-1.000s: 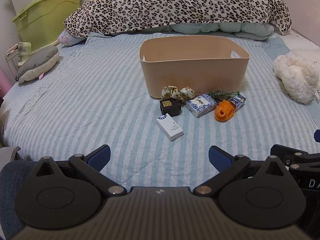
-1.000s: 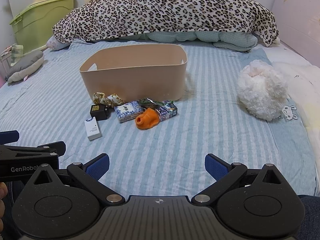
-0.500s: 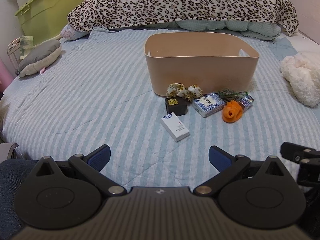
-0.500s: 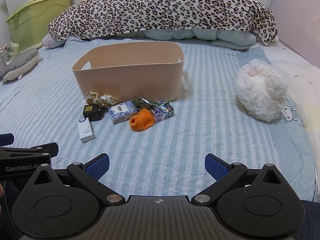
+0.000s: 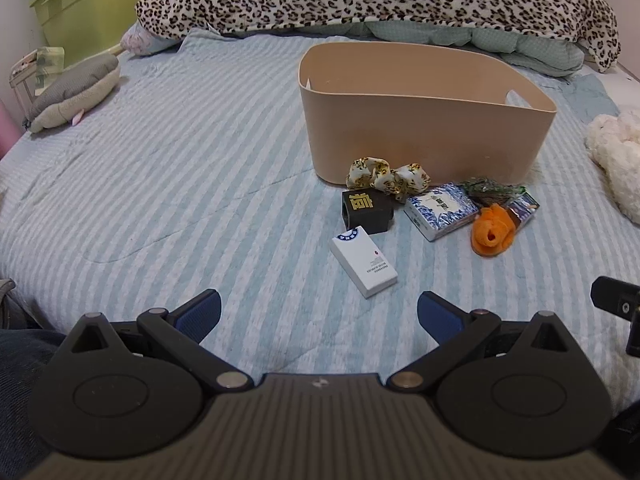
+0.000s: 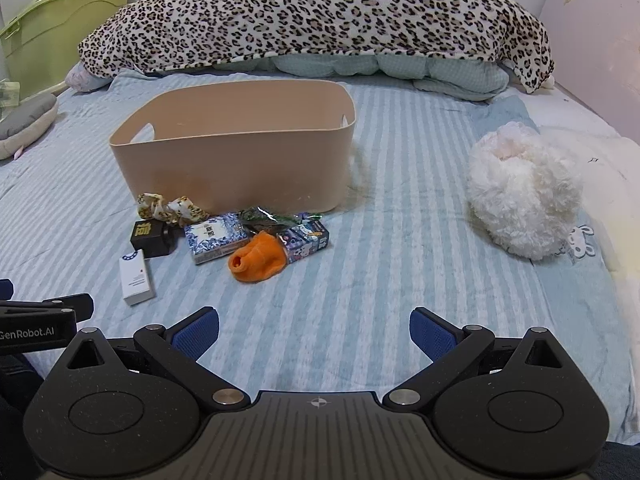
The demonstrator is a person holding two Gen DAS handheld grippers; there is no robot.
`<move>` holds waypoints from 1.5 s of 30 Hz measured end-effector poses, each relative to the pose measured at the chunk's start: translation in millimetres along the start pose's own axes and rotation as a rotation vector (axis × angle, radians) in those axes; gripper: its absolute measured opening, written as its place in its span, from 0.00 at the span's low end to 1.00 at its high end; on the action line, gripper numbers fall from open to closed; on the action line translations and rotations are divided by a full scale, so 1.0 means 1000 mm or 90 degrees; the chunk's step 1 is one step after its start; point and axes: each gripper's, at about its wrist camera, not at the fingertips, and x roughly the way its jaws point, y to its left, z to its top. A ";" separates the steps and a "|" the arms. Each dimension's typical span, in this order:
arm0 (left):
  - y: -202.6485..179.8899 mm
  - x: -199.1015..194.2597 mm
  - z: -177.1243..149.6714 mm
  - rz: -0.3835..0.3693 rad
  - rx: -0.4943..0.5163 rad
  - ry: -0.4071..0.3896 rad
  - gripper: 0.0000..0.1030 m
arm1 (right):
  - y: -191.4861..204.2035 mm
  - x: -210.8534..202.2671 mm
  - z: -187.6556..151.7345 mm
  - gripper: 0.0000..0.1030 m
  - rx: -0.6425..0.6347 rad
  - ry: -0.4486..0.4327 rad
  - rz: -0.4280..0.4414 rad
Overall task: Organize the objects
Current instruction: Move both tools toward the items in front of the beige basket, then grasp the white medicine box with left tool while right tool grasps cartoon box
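The tan bin [image 5: 424, 136] looks like smooth, matt plastic. The striped bed sheet [image 5: 180, 184] is soft cloth. The white box [image 5: 363, 261] looks like smooth card. The orange sock [image 6: 258, 257] is knitted cloth. The white plush toy [image 6: 524, 196] is fluffy.

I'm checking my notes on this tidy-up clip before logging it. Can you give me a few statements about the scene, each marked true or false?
1. The beige bin stands on the striped bed cover. True.
2. The white box lies inside the bin. False: it lies on the cover in front of the bin, nearest the left gripper.
3. The right gripper holds the orange sock. False: its jaws are wide apart and empty, and the sock lies on the cover.
4. The black box sits between the white box and the patterned scrunchie. True.
5. The fluffy white toy lies left of the bin. False: it lies to its right.
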 end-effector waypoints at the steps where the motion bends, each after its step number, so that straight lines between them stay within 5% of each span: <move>1: 0.000 0.004 0.002 0.000 0.000 0.003 1.00 | 0.000 0.004 0.001 1.00 -0.002 0.005 0.001; 16: -0.009 0.080 0.017 -0.015 -0.018 0.053 1.00 | -0.006 0.082 0.030 0.99 -0.087 0.046 -0.029; 35: -0.004 0.129 0.016 -0.005 -0.028 0.093 1.00 | -0.011 0.150 0.039 0.86 -0.031 0.033 0.014; 39: -0.008 0.127 0.015 -0.015 -0.027 0.095 1.00 | -0.007 0.159 0.042 0.76 -0.033 0.024 0.020; 43: -0.010 0.123 0.016 -0.018 -0.024 0.083 0.80 | -0.003 0.159 0.042 0.50 -0.044 0.015 0.023; 45: -0.012 0.119 0.017 -0.017 -0.017 0.073 0.68 | -0.003 0.157 0.040 0.46 -0.048 0.020 0.019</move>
